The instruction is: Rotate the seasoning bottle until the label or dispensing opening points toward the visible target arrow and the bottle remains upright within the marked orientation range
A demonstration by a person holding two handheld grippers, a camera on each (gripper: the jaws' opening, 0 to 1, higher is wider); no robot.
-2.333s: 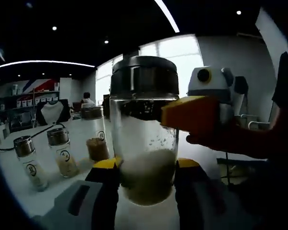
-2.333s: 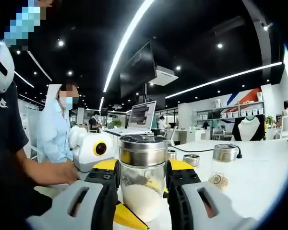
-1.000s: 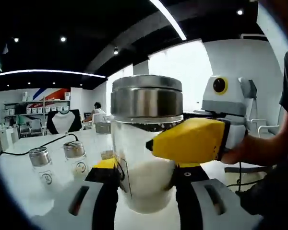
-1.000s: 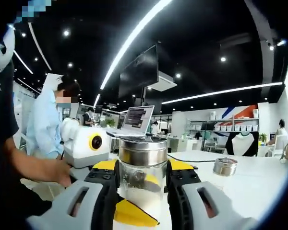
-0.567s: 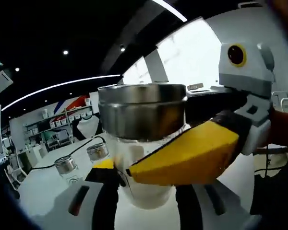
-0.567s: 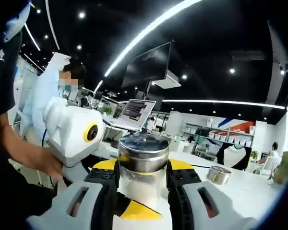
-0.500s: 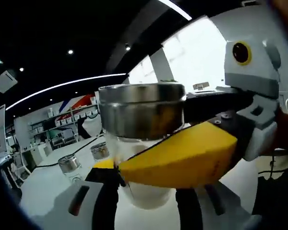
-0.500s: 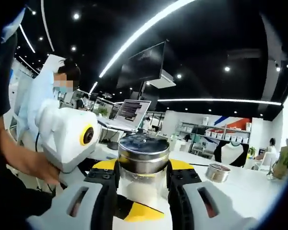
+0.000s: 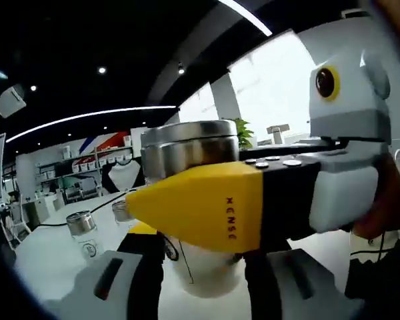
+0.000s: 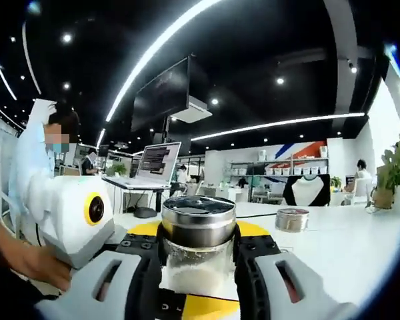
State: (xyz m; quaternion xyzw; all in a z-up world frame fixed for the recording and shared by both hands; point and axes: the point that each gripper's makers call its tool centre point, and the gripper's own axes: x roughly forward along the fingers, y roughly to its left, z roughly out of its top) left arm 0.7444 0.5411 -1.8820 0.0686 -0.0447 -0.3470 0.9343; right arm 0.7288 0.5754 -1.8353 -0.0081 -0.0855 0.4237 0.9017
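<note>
The seasoning bottle (image 9: pixel 187 150) is a glass jar with a steel lid and white powder in its lower part. It stands upright between both pairs of jaws. In the left gripper view my left gripper (image 9: pixel 203 250) is shut on the jar's lower part. My right gripper (image 9: pixel 190 203) reaches in from the right, and its yellow tip crosses in front of the glass. In the right gripper view my right gripper (image 10: pixel 199 252) is shut on the bottle (image 10: pixel 199 230) just under the lid. The left gripper's white body (image 10: pixel 67 213) sits to the left, held by a hand (image 10: pixel 27 263).
Two more seasoning bottles (image 9: pixel 85 230) (image 9: pixel 122 213) stand on the white table (image 9: pixel 47 267) at the left. Another steel-lidded bottle (image 10: pixel 292 219) stands to the right on the table (image 10: pixel 333 253). A laptop (image 10: pixel 150 167) and a person (image 10: pixel 40 160) are behind at the left.
Both cameras have swung round the bottle. In the left gripper view the right gripper's yellow tip now covers most of the glass. The bottle stays held by both grippers.
</note>
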